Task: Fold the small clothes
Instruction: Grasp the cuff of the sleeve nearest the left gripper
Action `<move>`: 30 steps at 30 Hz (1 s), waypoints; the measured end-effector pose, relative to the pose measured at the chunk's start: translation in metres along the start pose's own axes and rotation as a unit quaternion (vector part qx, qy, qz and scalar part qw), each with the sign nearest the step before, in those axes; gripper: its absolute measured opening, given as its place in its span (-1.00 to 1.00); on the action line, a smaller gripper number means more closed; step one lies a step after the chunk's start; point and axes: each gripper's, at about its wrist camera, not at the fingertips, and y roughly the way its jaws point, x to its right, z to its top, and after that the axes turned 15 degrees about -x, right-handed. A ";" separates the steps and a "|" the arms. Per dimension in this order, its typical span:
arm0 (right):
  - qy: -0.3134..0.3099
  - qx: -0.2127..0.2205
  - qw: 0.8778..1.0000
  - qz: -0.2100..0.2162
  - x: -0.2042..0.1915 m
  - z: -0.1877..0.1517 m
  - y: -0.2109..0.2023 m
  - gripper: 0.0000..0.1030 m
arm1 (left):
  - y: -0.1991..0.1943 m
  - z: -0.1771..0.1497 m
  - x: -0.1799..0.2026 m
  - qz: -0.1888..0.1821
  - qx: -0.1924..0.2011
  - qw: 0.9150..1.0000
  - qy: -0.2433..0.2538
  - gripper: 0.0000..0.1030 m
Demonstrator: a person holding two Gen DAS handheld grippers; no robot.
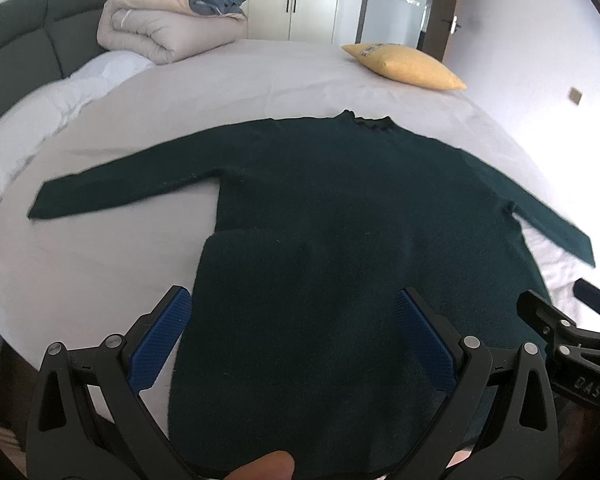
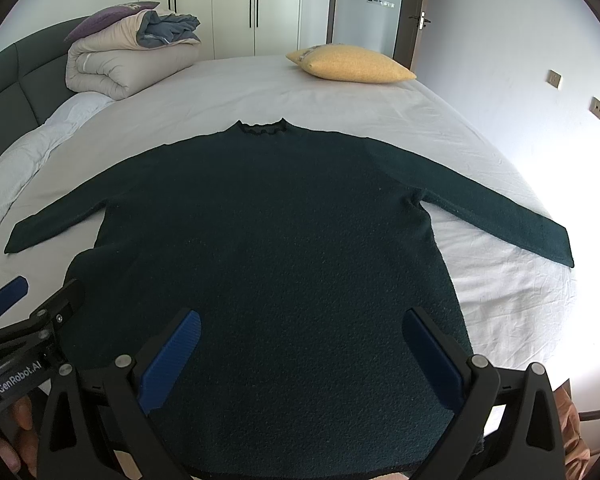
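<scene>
Sweater: I see the dark green sweater (image 2: 268,240) lying flat on the bed (image 2: 340,104), straight ahead of both grippers.
Axis: its long axis runs from the hem, nearest my grippers, away to the collar (image 2: 260,127), which points at the far side of the bed.
Sleeves: both are spread outward; the left sleeve (image 1: 120,184) angles off to the left, the right sleeve (image 2: 500,212) to the right, each cuff lying a little nearer me than the shoulders.
Left gripper: my left gripper (image 1: 292,340) has its blue pads (image 1: 160,344) spread wide and holds nothing; it sits over the sweater's lower left part, the left pad over bare sheet just beside the side edge.
Right gripper: my right gripper (image 2: 300,360) is also spread wide and empty, over the lower body of the sweater, both pads above cloth.
Contact: I cannot tell if either touches the fabric.
Beyond: a rolled duvet (image 2: 128,64) far left, a yellow pillow (image 2: 352,65) far right.
</scene>
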 end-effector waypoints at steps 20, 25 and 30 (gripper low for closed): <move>-0.013 0.016 0.997 0.068 -0.020 0.017 -0.001 1.00 | 0.036 0.026 -0.326 -0.263 0.102 0.875 -0.394 1.00; -0.024 -0.009 0.995 0.093 -0.035 0.028 0.012 0.89 | 0.066 0.029 -0.406 -0.325 0.143 0.796 -0.490 0.99; -0.031 -0.041 0.993 0.105 -0.049 0.040 0.033 0.78 | 0.110 0.024 -0.443 -0.354 0.140 0.748 -0.544 0.85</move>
